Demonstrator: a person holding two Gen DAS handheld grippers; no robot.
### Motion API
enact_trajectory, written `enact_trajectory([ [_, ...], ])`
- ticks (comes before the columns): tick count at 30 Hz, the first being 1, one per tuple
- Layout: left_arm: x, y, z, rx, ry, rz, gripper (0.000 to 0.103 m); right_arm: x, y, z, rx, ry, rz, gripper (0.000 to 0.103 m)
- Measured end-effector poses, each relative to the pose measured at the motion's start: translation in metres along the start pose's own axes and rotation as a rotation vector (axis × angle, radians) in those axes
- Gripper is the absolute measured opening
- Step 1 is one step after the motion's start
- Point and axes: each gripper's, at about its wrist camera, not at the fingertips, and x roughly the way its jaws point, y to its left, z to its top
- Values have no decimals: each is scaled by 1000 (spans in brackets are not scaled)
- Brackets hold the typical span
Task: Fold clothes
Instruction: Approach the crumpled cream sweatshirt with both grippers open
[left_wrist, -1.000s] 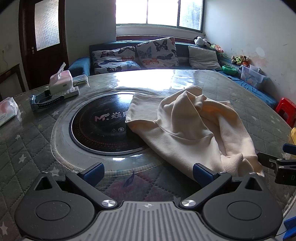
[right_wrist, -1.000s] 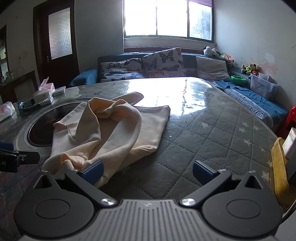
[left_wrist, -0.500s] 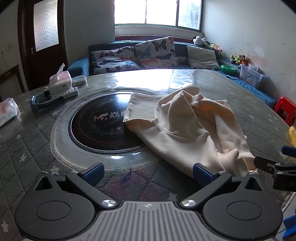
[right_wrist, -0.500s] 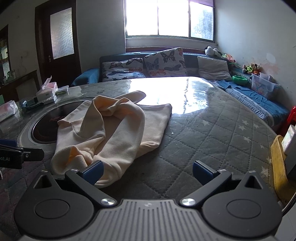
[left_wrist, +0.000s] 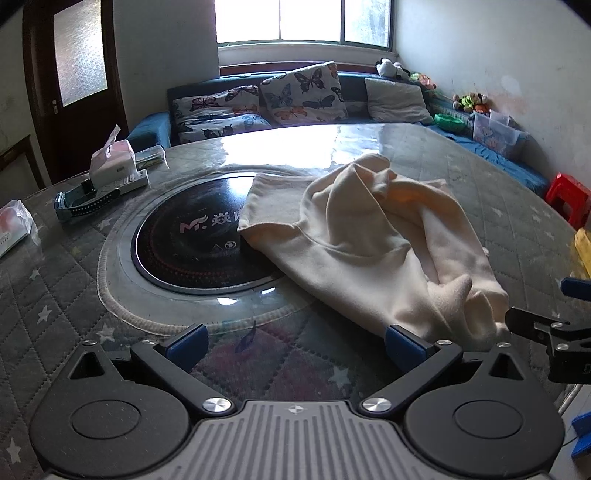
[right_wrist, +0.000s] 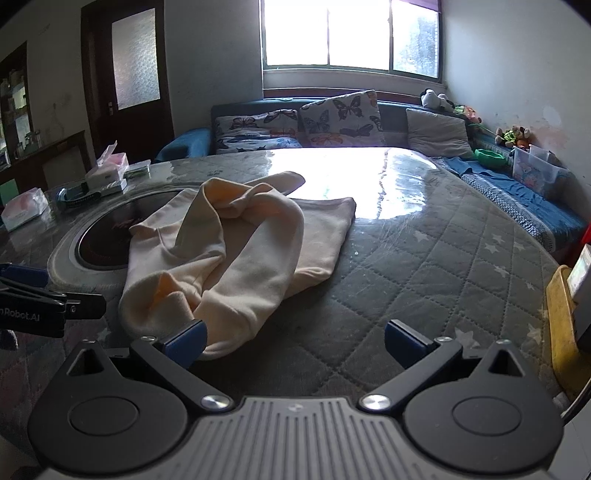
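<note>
Still the approach step: cream garment (left_wrist: 373, 243) lying crumpled on the quilted table (right_wrist: 436, 258), partly over the black round plate (left_wrist: 192, 243). Left gripper (left_wrist: 295, 341) and right gripper (right_wrist: 295, 339) spread wide, holding nothing. Next, probably: pinching the near edge and spreading it flat.

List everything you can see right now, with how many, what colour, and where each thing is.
garment: one, cream, crumpled on the table, partly over the hotplate
hotplate: one, black, round, set into the table centre
table: one, grey quilted star-pattern cover under a clear sheet
tissue box: one, white and pink, far left of the table
tissue pack: one, white and pink, left table edge
butterfly cushions: two, white patterned, on the blue sofa under the window
grey cushion: one, right of them
stool: one, red, right of the table
left gripper: one, black with blue pads, open, empty
right gripper: one, same, open, at the garment's near end
</note>
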Motion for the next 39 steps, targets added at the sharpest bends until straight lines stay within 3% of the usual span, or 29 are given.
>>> enact_trajectory([
  [15,1,-11,-9,73,40,5,103,-3,15,-10,-76,47,82,103],
  [39,6,-18,-10,109,79,-8,103,1,18,-13,-92,72,97,103],
])
